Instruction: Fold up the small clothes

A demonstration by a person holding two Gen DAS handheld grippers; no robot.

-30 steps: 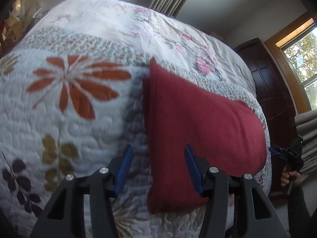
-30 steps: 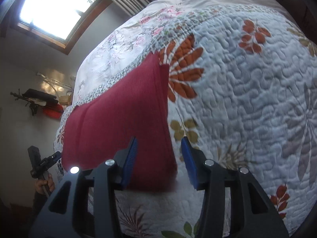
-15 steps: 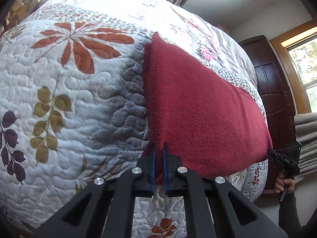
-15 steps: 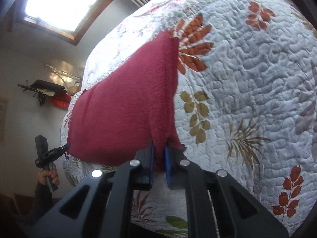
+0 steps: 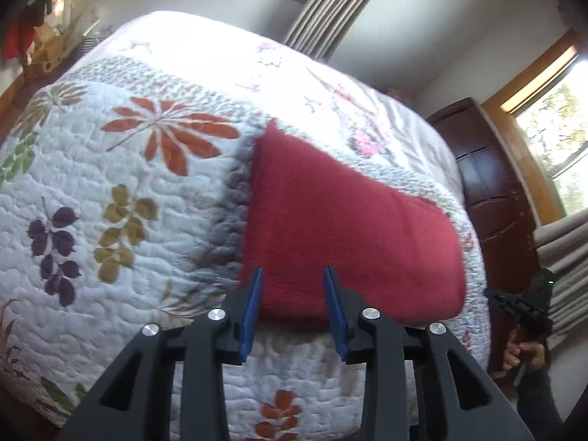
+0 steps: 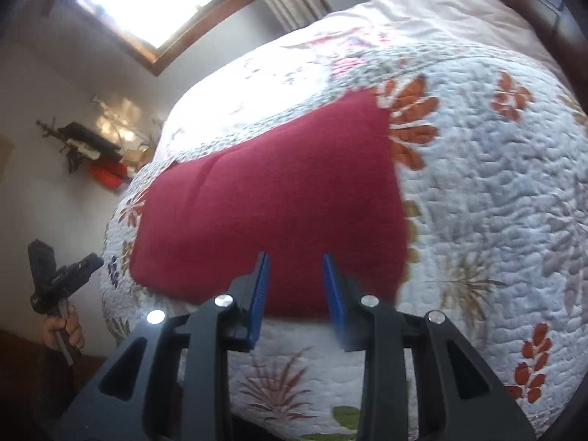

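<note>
Where the left wrist view looks down along its fingers, the left gripper (image 5: 293,286) stands with its blue pads (image 5: 251,312) parted to a moderate gap, nothing caught between them; the tips hang over the near left corner of the red cloth (image 5: 345,228), and whether they brush its nap is hard to judge through the motion blur. The cloth, a folded red rectangle, lies flat on the floral quilt (image 5: 121,191), which covers a bed, its near edge close to the quilt's front drop. At the far right of this view, a hand (image 5: 525,354) grips the handle of the right gripper (image 5: 490,294), well clear of the cloth's right side. A dark wooden door (image 5: 496,191) and striped curtains (image 5: 330,3) stand behind the bed. In the right wrist view, the right gripper (image 6: 296,272) shows the same moderate opening, blue pads (image 6: 259,297) apart and empty, poised over the cloth's (image 6: 272,213) near edge, right of its middle. The quilt (image 6: 496,202) spreads wide to the right of the cloth. At the lower left, the other hand (image 6: 60,329) holds the left gripper (image 6: 93,259) just off the quilt's edge. A bright window (image 6: 154,3) sits high on the wall.
</note>
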